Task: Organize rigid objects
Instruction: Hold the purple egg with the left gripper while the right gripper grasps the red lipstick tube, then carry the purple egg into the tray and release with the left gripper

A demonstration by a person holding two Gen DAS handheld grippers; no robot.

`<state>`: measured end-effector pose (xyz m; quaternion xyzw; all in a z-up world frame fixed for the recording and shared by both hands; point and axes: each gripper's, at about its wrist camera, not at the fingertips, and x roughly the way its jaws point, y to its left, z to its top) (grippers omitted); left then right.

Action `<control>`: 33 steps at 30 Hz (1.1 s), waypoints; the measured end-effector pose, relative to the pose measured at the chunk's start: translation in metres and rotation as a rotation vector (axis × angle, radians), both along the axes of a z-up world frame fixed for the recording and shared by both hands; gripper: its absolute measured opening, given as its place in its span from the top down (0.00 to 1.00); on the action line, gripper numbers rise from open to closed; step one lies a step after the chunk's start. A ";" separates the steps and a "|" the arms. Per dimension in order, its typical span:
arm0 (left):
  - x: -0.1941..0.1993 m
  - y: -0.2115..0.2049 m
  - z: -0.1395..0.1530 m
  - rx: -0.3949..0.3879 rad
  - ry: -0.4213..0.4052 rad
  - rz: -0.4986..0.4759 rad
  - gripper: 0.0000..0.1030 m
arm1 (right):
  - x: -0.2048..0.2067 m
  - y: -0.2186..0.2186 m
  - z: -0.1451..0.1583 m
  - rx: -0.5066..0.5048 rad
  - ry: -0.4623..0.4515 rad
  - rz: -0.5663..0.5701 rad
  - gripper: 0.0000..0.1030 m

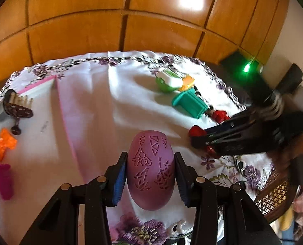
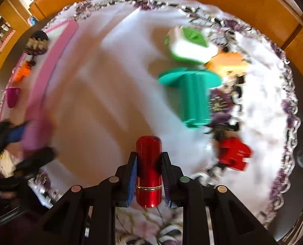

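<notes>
The middle of the surface [image 1: 102,110] lies bare, an open lane between two clusters. On one side the pink-edged tray [image 1: 49,80] holds a brown comb [image 1: 16,107] and orange piece [image 1: 3,145]; opposite, the green column [image 2: 192,96], green-and-white box [image 2: 189,46] and red block [image 2: 234,153] crowd the embroidered edge.

Two toys off the table, the rest scattered
A carved purple egg [image 1: 150,171] and a glossy red tube [image 2: 149,169] are clamped; a green column [image 2: 192,94] lies tipped beside a red block [image 2: 234,153].
</notes>
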<state>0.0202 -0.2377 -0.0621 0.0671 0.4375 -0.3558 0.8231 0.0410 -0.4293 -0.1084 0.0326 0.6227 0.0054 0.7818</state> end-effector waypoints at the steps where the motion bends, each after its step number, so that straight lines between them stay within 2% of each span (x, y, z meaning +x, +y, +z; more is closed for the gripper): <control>1: 0.000 0.004 0.004 -0.007 -0.002 0.006 0.57 | 0.001 0.000 0.001 0.003 -0.024 -0.008 0.78; 8: 0.005 0.036 0.027 -0.056 -0.015 0.080 0.57 | -0.006 -0.012 -0.005 0.056 -0.048 -0.034 0.78; 16: 0.041 0.104 0.044 -0.105 0.006 0.266 0.57 | -0.014 -0.013 -0.004 0.053 -0.061 -0.042 0.77; 23: 0.085 0.158 0.027 -0.109 0.104 0.426 0.57 | -0.017 -0.004 -0.001 0.056 -0.076 -0.050 0.77; 27: 0.102 0.161 0.010 -0.093 0.149 0.442 0.57 | -0.017 -0.003 0.000 0.057 -0.082 -0.049 0.77; 33: 0.127 0.150 -0.010 -0.044 0.163 0.443 0.57 | -0.016 -0.002 0.000 0.056 -0.087 -0.047 0.77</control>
